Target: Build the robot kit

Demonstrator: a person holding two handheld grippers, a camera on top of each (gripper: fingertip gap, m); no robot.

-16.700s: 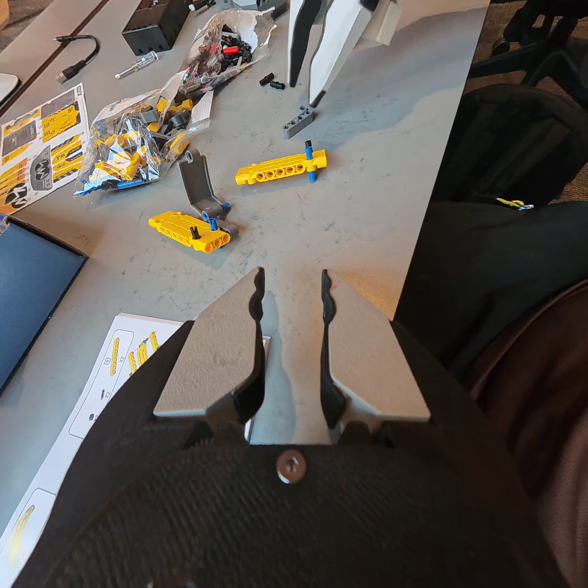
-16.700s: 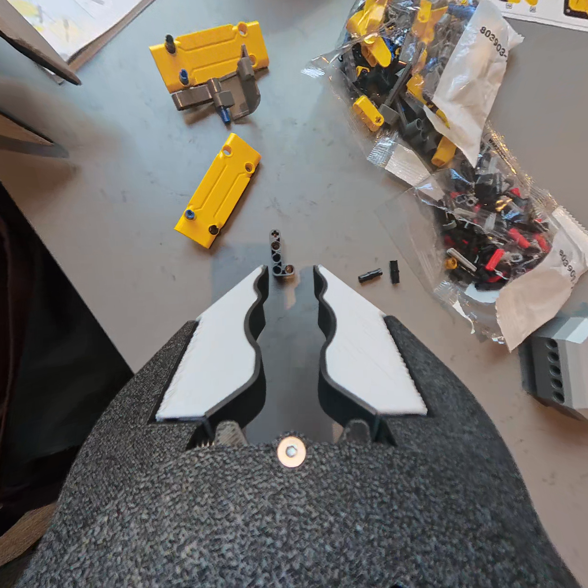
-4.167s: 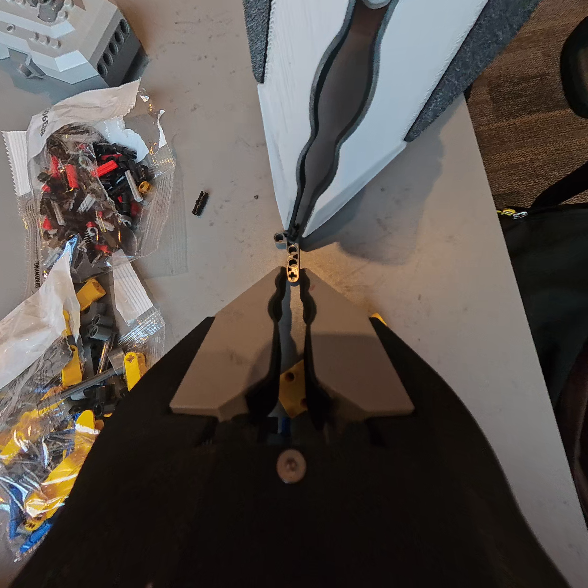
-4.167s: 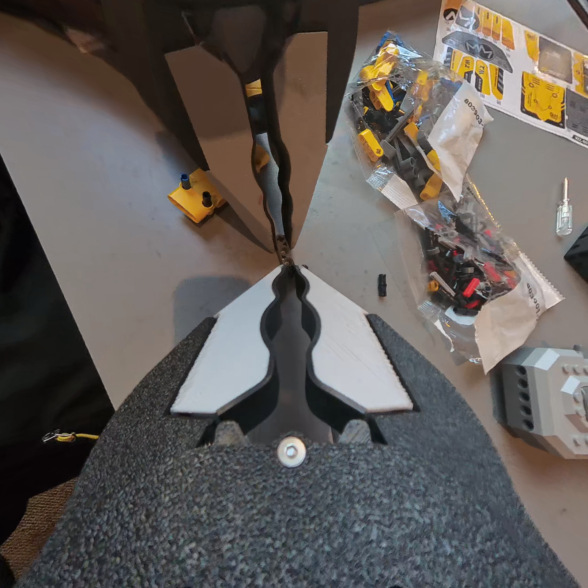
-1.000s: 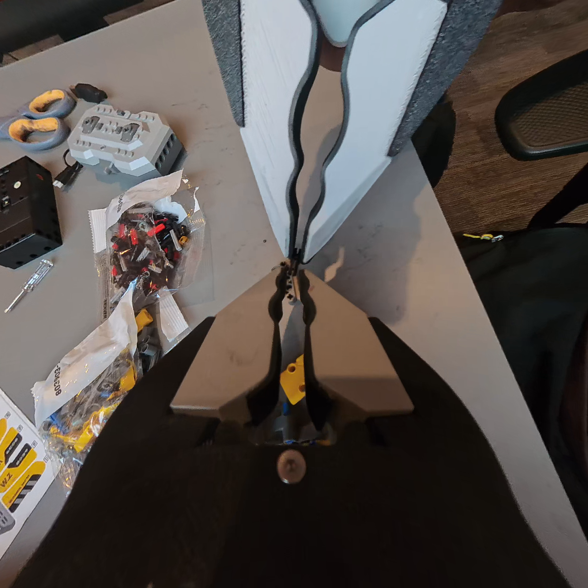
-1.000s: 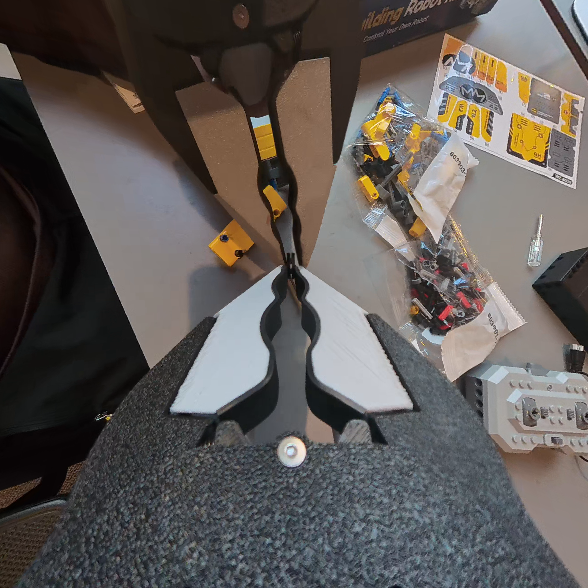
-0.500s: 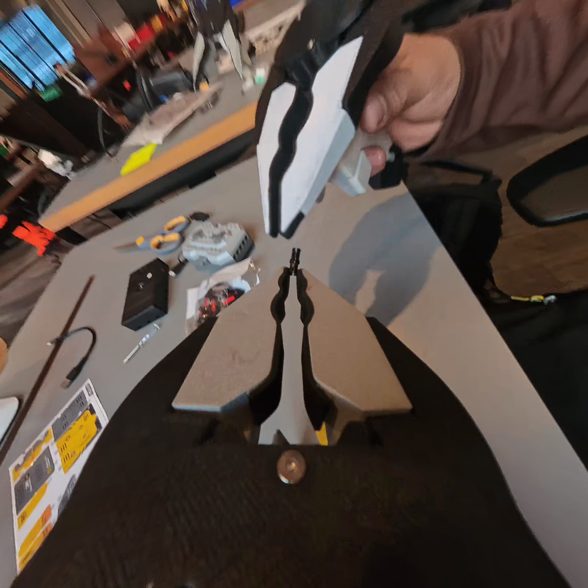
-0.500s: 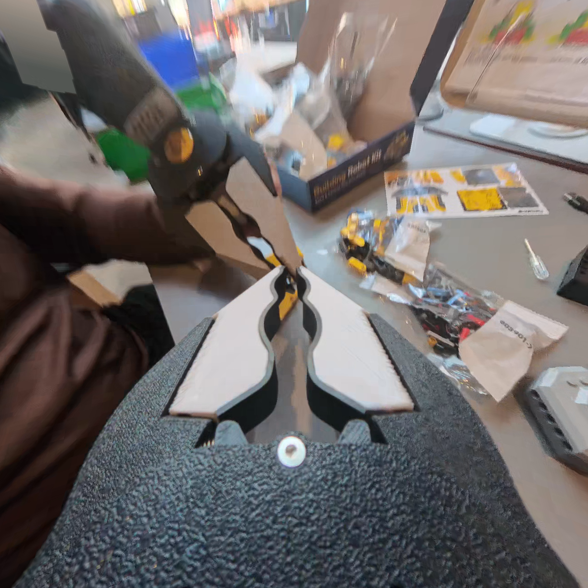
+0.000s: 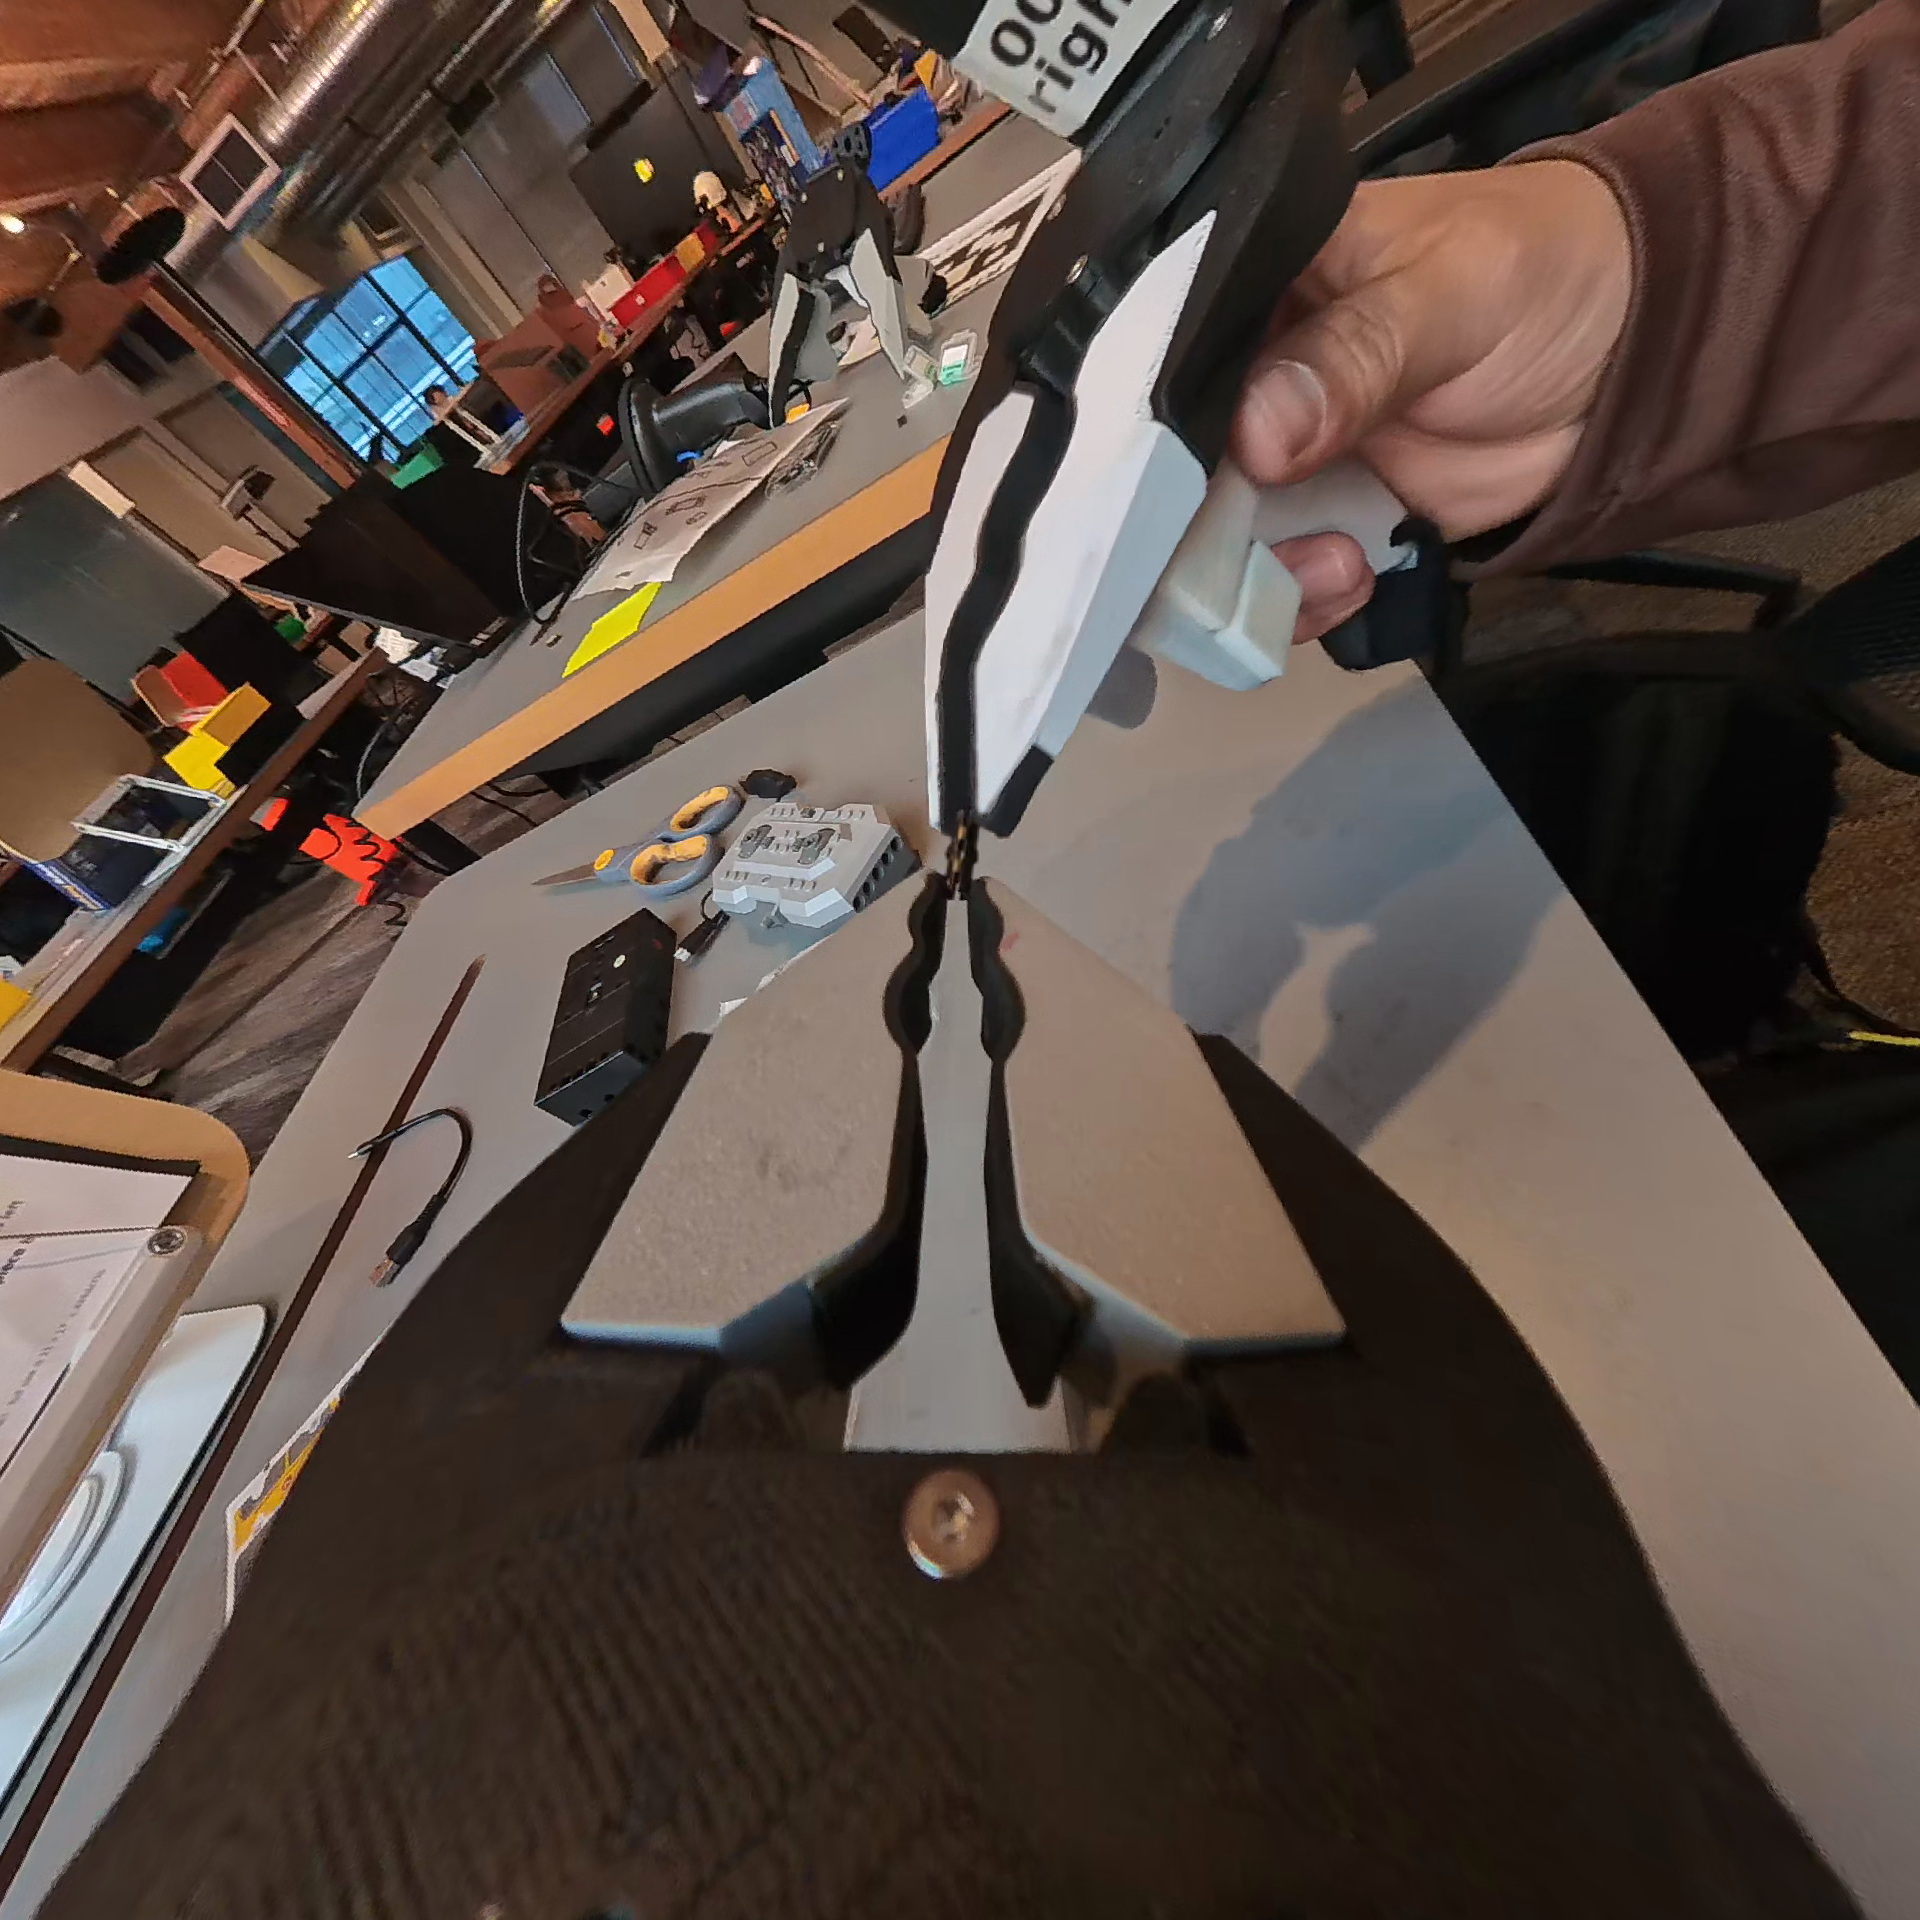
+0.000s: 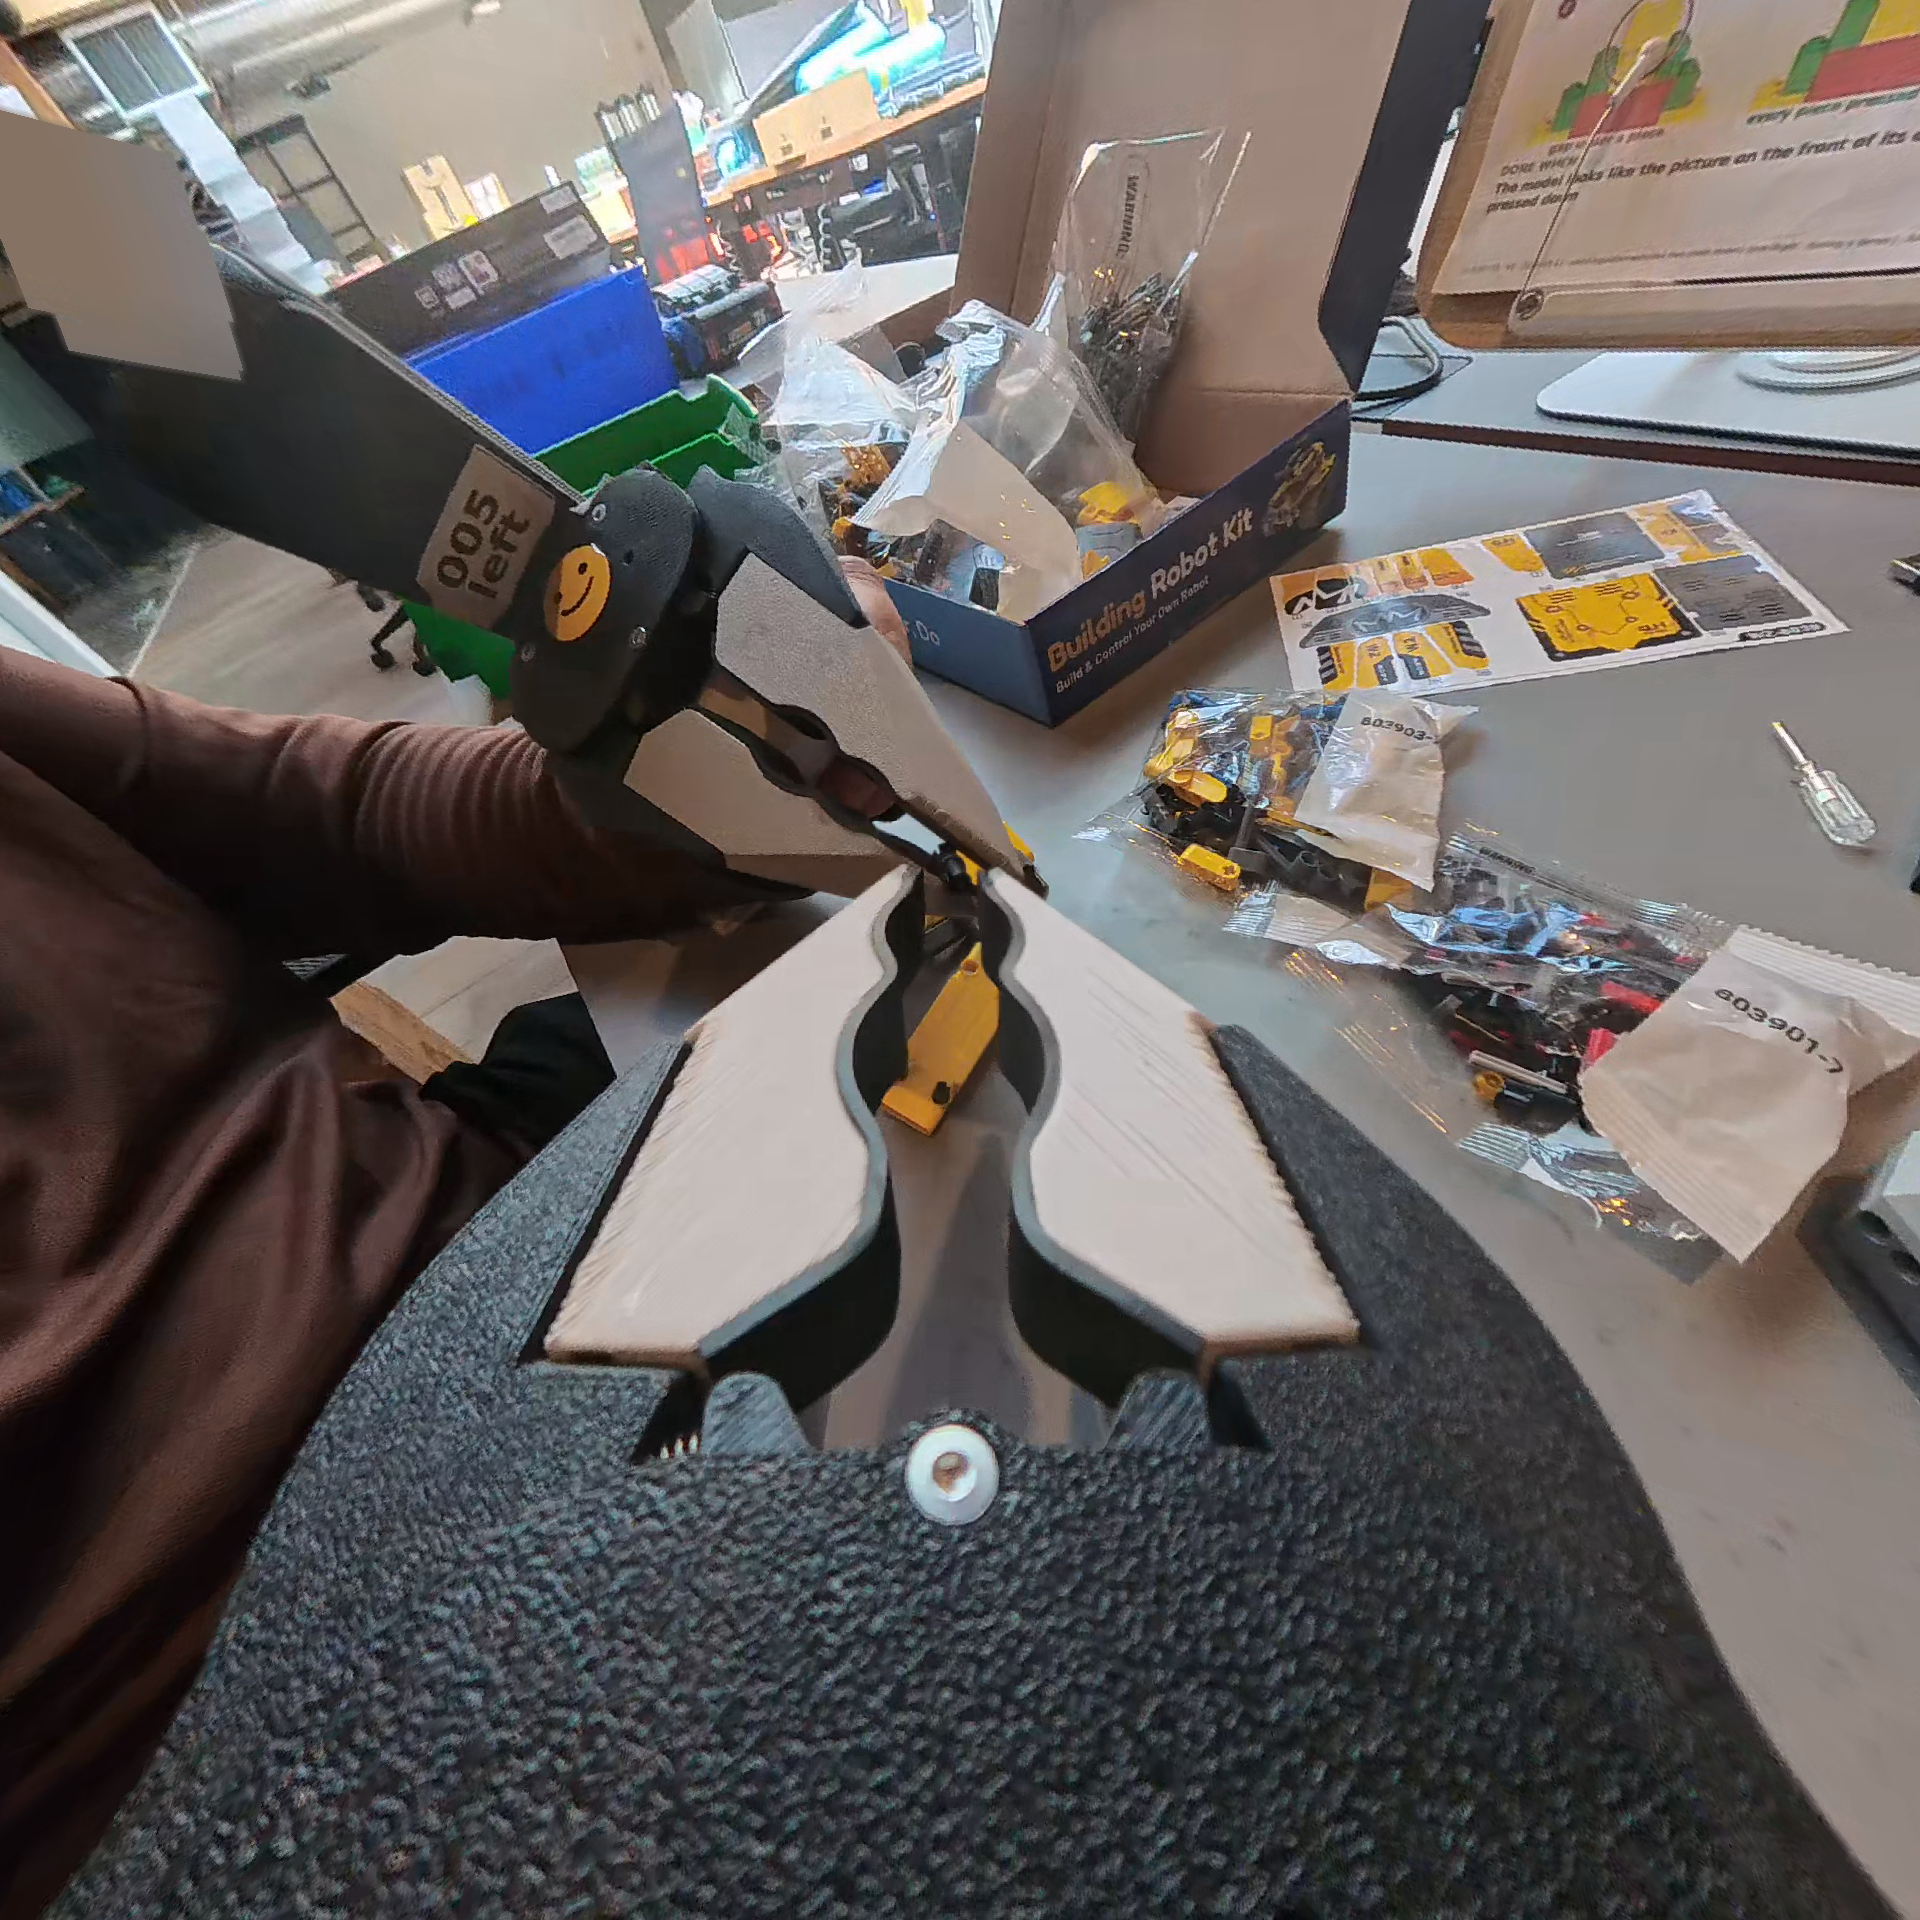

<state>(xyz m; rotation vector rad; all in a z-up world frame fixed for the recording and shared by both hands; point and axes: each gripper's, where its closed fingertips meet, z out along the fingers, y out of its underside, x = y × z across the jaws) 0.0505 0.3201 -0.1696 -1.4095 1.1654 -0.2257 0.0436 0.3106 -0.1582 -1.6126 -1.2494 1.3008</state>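
Grey-fingered left gripper (image 9: 954,891) and white-fingered right gripper (image 9: 961,821), raised tip to tip above the grey table (image 9: 1455,1039), both pinch one small dark perforated beam (image 9: 962,847), apparently mid-handover; beyond lie a grey motor block (image 9: 810,857) and scissors (image 9: 655,857)

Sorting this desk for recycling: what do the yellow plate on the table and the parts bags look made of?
Yellow plate: likely moulded hard plastic; smooth surface, uniform colour, round pin holes. Parts bags: thin clear plastic film; crinkled, glossy, contents visible through it, with white opaque sealed ends. Both judged by look only.
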